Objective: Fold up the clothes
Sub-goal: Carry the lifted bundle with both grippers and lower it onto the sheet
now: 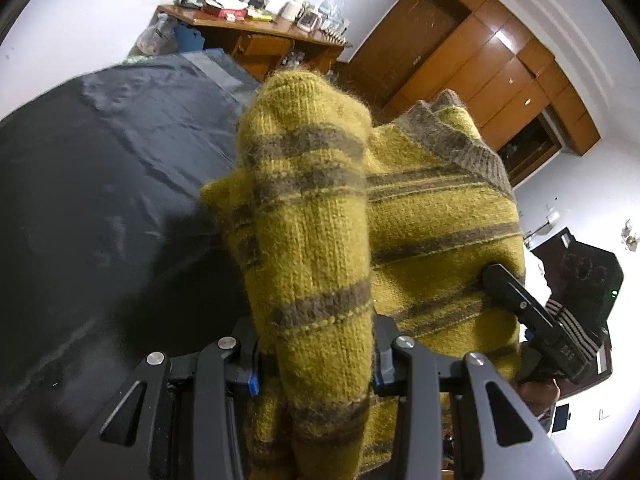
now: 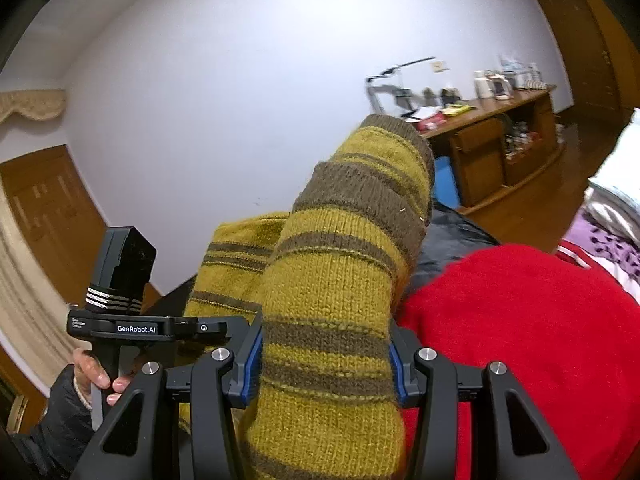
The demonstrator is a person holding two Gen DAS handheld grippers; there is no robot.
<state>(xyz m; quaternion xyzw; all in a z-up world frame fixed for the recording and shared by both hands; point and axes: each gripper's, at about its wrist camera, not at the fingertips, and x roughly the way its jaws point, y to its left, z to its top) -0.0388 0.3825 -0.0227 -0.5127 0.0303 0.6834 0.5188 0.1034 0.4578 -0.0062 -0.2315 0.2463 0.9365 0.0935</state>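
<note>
Pinching bunched knit between its blue-padded fingers, the left claw holds one part of a mustard-and-brown striped sweater aloft, while the right claw is clamped on another part, a tube of fabric that looks like a sleeve ending in a brown ribbed cuff. The garment hangs in the air between the two tools, above and beside a dark sheet spread over what appears to be a bed; each gripped length runs straight forward, away from its claw, and neither arm is plainly nearer the cloth's middle. The wool is thick, fuzzy and limp, likely to sag and slide. A red knit garment lies close by on the right. Whether the sweater is being opened out or brought together cannot be told
</note>
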